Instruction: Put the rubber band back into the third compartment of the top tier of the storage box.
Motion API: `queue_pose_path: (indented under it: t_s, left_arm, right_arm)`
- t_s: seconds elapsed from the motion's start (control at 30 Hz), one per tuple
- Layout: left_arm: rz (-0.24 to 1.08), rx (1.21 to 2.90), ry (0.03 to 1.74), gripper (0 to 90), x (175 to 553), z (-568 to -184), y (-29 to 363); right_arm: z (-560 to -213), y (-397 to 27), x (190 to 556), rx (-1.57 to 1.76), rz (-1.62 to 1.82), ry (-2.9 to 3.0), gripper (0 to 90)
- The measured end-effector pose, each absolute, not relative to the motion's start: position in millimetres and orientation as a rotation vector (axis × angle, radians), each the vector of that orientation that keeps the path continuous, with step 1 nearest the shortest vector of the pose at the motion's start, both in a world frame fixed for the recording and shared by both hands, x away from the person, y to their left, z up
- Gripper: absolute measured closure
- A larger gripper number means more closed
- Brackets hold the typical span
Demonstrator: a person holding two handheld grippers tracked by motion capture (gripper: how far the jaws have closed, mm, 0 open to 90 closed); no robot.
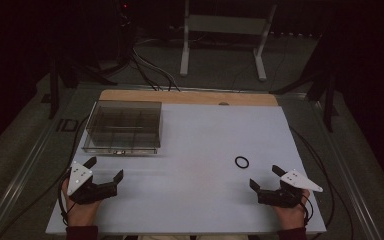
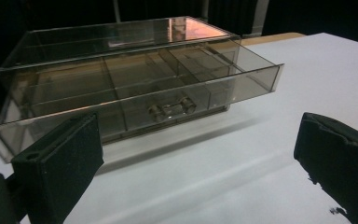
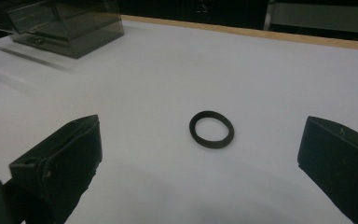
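At the bottom of the high view, nearest the camera, a person's two hands each hold a gripper above the near edge of the white table (image 1: 195, 145). The left gripper (image 1: 106, 168) sits at lower left with its jaws spread wide and nothing between them. The right gripper (image 1: 265, 176) sits at lower right, jaws likewise wide and empty. A small black ring (image 1: 241, 162) lies flat on the table just above and left of the right gripper, apart from it; in the right gripper view the ring (image 3: 211, 129) lies mid-frame. A clear smoky plastic drawer box (image 1: 123, 126) stands in the upper left, its divided drawer (image 2: 140, 100) pulled partly out
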State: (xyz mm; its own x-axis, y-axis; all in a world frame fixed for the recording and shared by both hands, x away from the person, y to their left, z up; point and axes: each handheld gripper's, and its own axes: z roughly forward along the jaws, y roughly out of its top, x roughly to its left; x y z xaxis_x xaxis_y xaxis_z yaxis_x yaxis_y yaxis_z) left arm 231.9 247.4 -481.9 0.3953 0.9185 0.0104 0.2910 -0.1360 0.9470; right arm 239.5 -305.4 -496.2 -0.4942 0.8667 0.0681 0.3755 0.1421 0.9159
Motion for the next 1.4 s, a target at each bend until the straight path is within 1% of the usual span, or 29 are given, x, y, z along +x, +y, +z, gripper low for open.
queue_pose_path:
  t_s: [0.3, 0.47, 0.7, 0.77, 1.07, 1.4]
  left_arm:
    - [0.804, 1.668, 1.099, 3.9, 230.6, -482.6, 247.2]
    - [0.768, 1.644, 1.086, 2.6, 230.7, -485.8, 248.4]
    - [0.775, 1.665, 1.087, 1.8, 230.9, -485.5, 247.0]
    - [0.815, 1.666, 1.099, 1.0, 229.9, -483.5, 247.1]
    - [0.864, 1.655, 1.095, 0.4, 227.9, -482.2, 247.1]
    - [0.89, 1.612, 1.094, 0.5, 224.9, -478.3, 251.8]
  right_arm:
    - [-496.0, -304.7, 238.2, 1.183, 1.306, 1.92, 0.2]
    - [-494.9, -300.6, 237.3, 1.16, 1.277, 1.919, 0.2]
    - [-495.0, -300.8, 237.3, 1.159, 1.269, 1.913, 0.2]
    - [-494.6, -301.8, 237.3, 1.16, 1.272, 1.908, 0.3]
    - [-493.8, -301.5, 237.9, 1.186, 1.278, 1.898, 0.3]
    - [-487.8, -305.8, 241.7, 1.217, 1.308, 1.862, 0.2]
